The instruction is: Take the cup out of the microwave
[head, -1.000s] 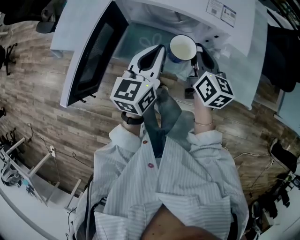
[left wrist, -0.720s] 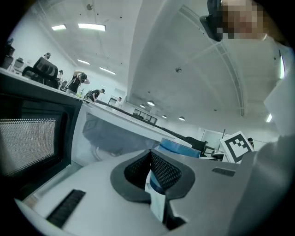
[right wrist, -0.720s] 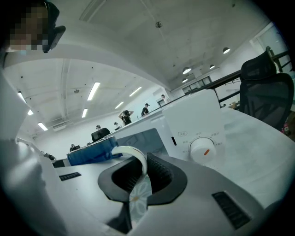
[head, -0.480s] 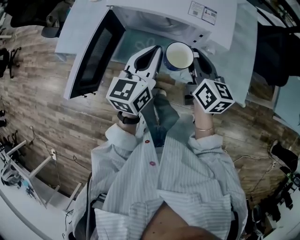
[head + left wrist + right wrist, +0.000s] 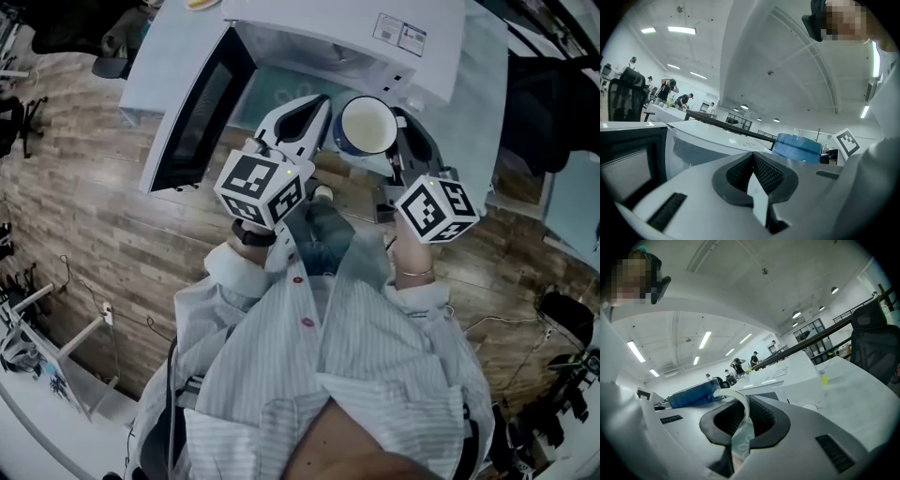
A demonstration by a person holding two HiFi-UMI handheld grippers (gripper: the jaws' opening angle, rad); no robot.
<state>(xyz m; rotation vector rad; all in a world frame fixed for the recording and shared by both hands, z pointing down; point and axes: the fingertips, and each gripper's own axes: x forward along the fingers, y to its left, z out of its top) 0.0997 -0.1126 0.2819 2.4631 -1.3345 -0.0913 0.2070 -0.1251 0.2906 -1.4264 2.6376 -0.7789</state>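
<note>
Obs. – microwave (image 5: 375,37) door (image 5: 192,112) stood swung wide to the left, with the cavity exposed.

Cup (image 5: 367,127): blue outside, white inside, upright. From overhead it sat at the right front of the microwave mouth, over the front edge rather than deep in the cavity. I could not tell whether its base had fully passed the sill (the cup itself hid that spot).

Right gripper (image 5: 743,420): jaws narrow, pinched on the cup's white handle (image 5: 736,397). The loop ran between the pads and the cup body hung just left of them. This gripper carried the load.

Left gripper (image 5: 752,161): pads met at the tips with nothing between them. It sat in front of the microwave mouth, just left of the cup and not visibly touching it – close enough to steady it if needed.

Progress (my judgement): the door was open, the handle gripped and the cup lifted to the mouth, so most of the task was done. Still to do:
- Draw the cup fully away from the microwave.
- Set it down, probably on the table (image 5: 483,122) to the microwave's right.
- Let go.

Risk: a handle-only grip lets the cup swing or tip, so it should be kept level on the way out. Contents were not discernible.
</note>
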